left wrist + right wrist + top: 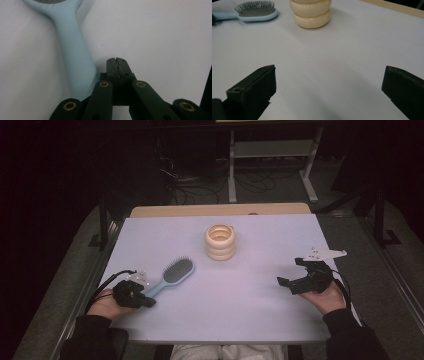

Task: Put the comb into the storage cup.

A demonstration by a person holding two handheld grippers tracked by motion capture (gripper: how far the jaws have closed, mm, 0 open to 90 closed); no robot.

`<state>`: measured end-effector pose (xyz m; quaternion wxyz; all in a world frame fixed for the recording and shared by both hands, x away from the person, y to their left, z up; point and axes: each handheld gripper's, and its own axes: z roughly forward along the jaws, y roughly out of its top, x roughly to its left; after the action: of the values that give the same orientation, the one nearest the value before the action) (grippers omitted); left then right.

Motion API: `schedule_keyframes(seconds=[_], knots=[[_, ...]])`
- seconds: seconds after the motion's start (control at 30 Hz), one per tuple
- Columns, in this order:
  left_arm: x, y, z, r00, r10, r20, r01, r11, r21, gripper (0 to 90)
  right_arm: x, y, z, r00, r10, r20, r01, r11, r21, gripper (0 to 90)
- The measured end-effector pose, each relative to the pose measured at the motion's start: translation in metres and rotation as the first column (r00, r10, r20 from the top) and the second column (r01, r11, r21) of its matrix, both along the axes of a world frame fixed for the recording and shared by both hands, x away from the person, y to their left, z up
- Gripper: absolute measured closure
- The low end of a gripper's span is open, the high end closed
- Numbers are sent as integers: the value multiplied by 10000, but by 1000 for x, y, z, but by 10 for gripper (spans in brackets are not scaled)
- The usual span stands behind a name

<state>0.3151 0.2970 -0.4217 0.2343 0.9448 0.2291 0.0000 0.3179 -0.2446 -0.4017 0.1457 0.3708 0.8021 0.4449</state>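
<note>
A light blue hairbrush (172, 274) with dark bristles lies on the white table (250, 300), its handle (72, 60) pointing toward the near left. My left gripper (148, 302) rests at the handle's near end; its jaws (117, 65) are shut together just right of the handle, with nothing between them. A cream ribbed holder (220, 241) made of stacked rings stands upright at the table's middle back. My right gripper (290, 272) sits at the near right, its jaws wide open and empty, facing the holder (310, 12) and the brush (254, 11).
A wooden strip (220, 210) runs along the table's far edge. Beyond it lie a dark floor with cables (195, 185) and a metal frame (272, 160). Bare tabletop stretches between the two grippers.
</note>
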Motion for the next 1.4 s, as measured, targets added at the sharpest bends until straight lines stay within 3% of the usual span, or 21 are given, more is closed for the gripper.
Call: schedule_keyframes(seconds=[0.6,0.93,1.4], knots=[[4,16,0,9983,515,257,-517,9986,74,900,0,0,0,10000,18,-24,-18,10000,-20,0],[5,30,2,9915,1132,637,-1122,9935,-189,900,0,0,0,10000,26,-22,-27,10000,-35,0],[4,47,4,9823,1699,783,-1669,9850,-430,900,0,1,-1,10000,45,-42,-46,10000,-65,0]])
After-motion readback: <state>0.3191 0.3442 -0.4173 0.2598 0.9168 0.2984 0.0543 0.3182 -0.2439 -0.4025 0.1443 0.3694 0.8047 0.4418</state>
